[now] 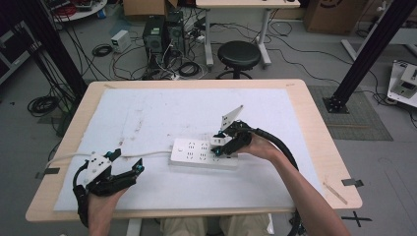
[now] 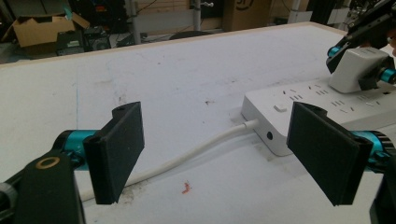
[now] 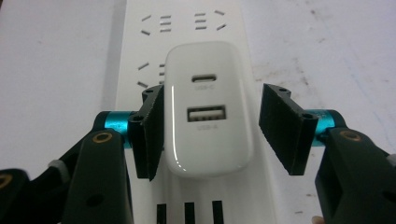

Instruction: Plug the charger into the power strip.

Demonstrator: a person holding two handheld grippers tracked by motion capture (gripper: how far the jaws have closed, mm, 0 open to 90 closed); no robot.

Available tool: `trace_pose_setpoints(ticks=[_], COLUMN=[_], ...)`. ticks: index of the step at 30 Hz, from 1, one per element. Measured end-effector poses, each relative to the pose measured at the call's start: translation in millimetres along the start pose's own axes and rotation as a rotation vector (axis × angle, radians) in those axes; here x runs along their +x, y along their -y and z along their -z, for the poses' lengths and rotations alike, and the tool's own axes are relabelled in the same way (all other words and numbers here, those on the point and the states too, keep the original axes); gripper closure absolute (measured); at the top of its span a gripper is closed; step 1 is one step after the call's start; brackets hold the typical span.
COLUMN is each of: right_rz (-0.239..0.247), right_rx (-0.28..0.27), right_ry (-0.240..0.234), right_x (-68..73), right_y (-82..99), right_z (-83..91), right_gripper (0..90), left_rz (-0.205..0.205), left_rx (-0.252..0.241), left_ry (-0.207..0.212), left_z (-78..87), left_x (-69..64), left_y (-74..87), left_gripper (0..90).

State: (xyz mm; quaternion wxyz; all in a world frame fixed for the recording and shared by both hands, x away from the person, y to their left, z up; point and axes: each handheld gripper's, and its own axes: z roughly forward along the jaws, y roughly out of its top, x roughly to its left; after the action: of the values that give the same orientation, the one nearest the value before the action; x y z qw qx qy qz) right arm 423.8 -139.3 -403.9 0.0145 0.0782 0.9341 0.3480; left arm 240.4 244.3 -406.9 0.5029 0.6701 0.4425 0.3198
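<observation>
The worktop (image 1: 314,142) is pale wood, and a white mat (image 1: 162,113), scuffed with grey marks, covers most of it. A small red scrap (image 2: 186,187) lies on the mat. Strips of dark tape (image 1: 352,182) sit at the worktop's edges. On the grey floor beyond stands a round black stool (image 1: 239,55), with two black computer towers (image 1: 163,33) to its left amid loose black cables (image 1: 102,49). A small white box (image 1: 120,40) sits near them. A cardboard box (image 1: 143,7) rests farther back. A second desk (image 1: 240,5) stands behind the stool. Black frame posts (image 1: 366,49) slant at the right.
</observation>
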Motion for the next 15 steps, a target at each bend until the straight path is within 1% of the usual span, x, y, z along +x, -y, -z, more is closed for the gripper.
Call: trace_pose_setpoints(ticks=[2, 3, 7, 9, 15], right_rz=[0.002, 0.007, 0.006, 0.016, 0.015], right_rx=[-0.011, -0.011, -0.005, -0.008, -0.020], right_ry=[0.001, 0.002, 0.004, 0.007, 0.004], right_x=[-0.3, 0.1, 1.4, 1.5, 2.7], right_y=[-0.1, -0.2, -0.6, -1.1, -2.0], right_z=[2.9, 3.9, 4.1, 4.0, 7.6], right_gripper=[48.0, 48.5, 46.9, 47.1, 46.5], left_rz=[-0.005, -0.004, -0.003, -0.004, -0.001], left_rx=[0.003, 0.001, 0.002, 0.001, -0.002], left_ry=[0.002, 0.003, 0.003, 0.002, 0.000], left_z=[0.4, 0.4, 1.0, 1.4, 2.0], left_x=[0.1, 0.2, 0.5, 0.9, 1.3], left_y=[0.2, 0.3, -0.1, -0.3, 0.0], left_gripper=[19.0, 19.0, 19.0, 19.0, 19.0])
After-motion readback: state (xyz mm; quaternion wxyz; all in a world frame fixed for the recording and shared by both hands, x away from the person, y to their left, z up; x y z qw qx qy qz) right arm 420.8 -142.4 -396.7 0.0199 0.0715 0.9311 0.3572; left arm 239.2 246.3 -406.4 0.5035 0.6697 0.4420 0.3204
